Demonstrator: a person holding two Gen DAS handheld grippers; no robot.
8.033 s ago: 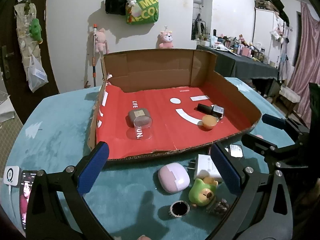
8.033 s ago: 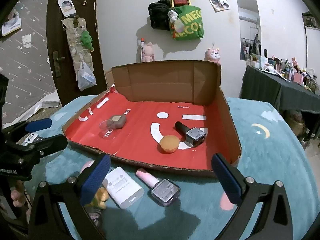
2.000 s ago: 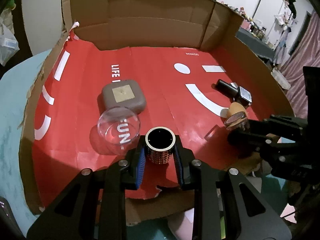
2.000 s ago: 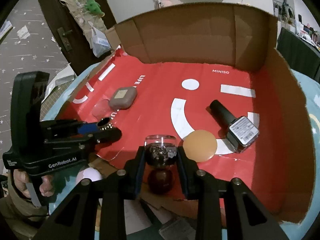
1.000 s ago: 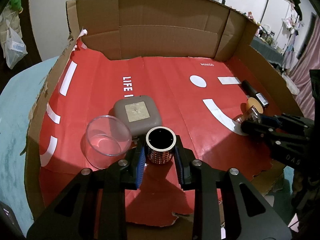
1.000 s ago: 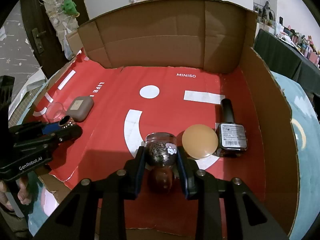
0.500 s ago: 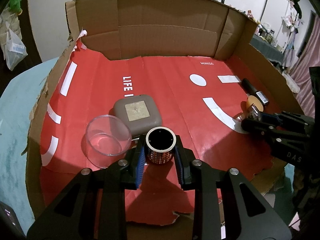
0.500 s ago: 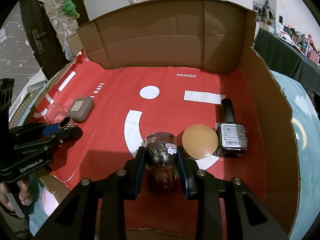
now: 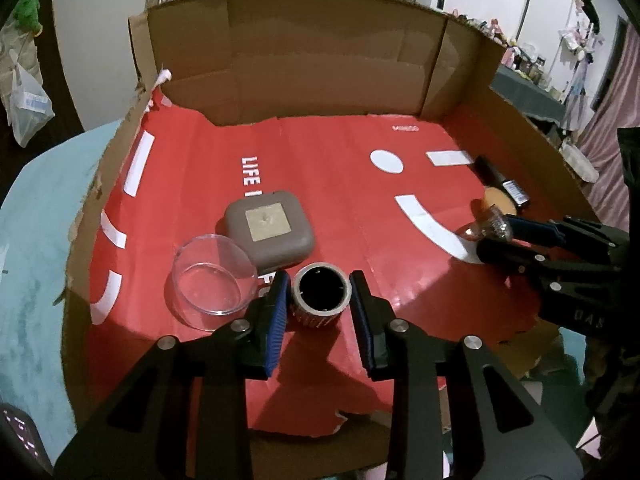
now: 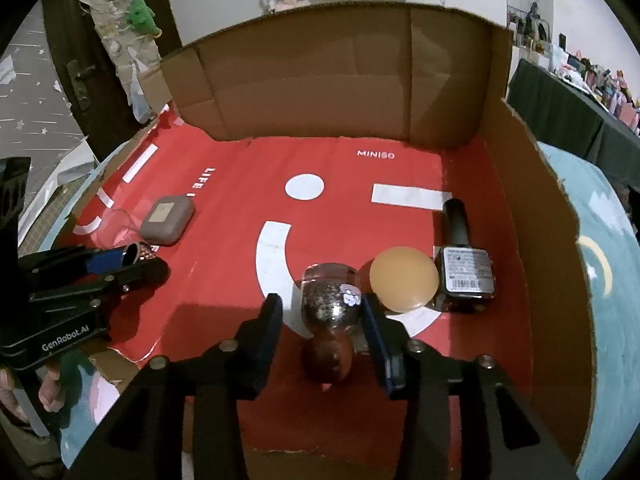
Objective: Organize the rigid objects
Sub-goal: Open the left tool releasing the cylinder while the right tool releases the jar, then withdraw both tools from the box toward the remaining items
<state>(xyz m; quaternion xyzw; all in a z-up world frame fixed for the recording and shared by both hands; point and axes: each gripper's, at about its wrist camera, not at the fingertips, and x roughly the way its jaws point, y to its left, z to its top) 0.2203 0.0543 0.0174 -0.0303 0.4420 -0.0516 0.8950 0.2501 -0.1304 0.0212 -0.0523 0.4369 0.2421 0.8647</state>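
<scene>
A studded cylinder with a dark open top (image 9: 321,298) stands on the red floor of the cardboard box (image 9: 304,76), between the fingers of my left gripper (image 9: 320,308), which have parted slightly from it. A glittery bottle with a brown round cap (image 10: 330,304) lies on the box floor between the fingers of my right gripper (image 10: 322,326), which stand apart from its sides. The right gripper also shows at the right of the left wrist view (image 9: 496,236), and the left gripper at the left of the right wrist view (image 10: 132,266).
Inside the box lie a taupe square case (image 9: 269,231), a clear plastic dish (image 9: 212,282), an orange round puff (image 10: 403,279) and a dark nail polish bottle (image 10: 464,260). The box walls rise at the back and right. The box sits on a teal table (image 10: 600,240).
Both grippers' fingers have opened a little off the cylinder and the glittery bottle, which now rest on the box floor. Positions have hardly shifted over the last second.
</scene>
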